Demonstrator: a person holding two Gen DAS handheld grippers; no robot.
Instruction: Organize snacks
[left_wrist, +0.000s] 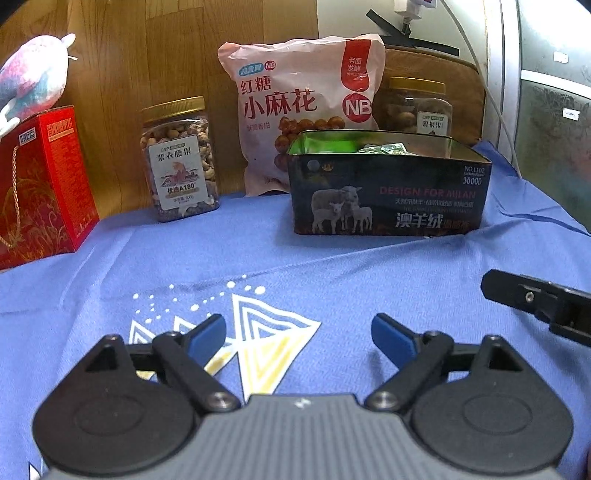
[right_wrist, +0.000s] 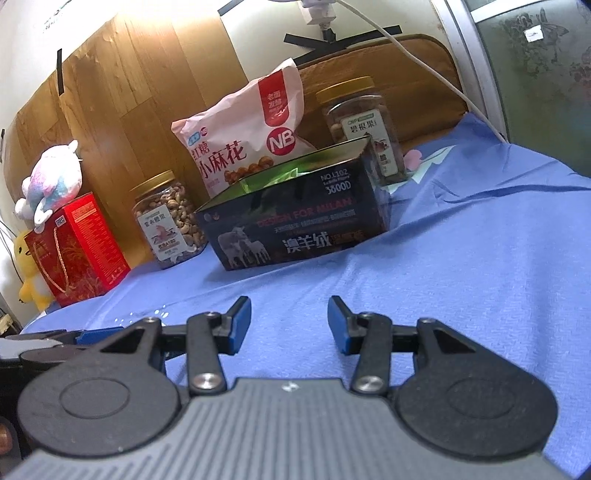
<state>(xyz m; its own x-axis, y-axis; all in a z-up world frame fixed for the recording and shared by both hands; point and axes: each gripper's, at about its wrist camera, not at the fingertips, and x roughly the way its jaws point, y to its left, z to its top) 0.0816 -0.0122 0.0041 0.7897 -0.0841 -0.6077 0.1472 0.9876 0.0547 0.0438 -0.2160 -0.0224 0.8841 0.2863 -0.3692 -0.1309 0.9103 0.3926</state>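
Nearby, open tin (left_wrist: 388, 192), snack bag (left_wrist: 299, 107) behind, nut jars flanking.

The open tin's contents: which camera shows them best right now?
Left wrist view: it looks over the tin's front rim onto green packets inside. The right wrist view sits lower and off-corner, showing only a green glint past the rim.

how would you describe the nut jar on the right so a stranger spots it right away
Find the dark sheep-printed tin on the blue cloth. The yellow-lidded jar stands behind the tin's right end, beside the pink bag. Unlike the jar left of the bag, the tin half hides it.
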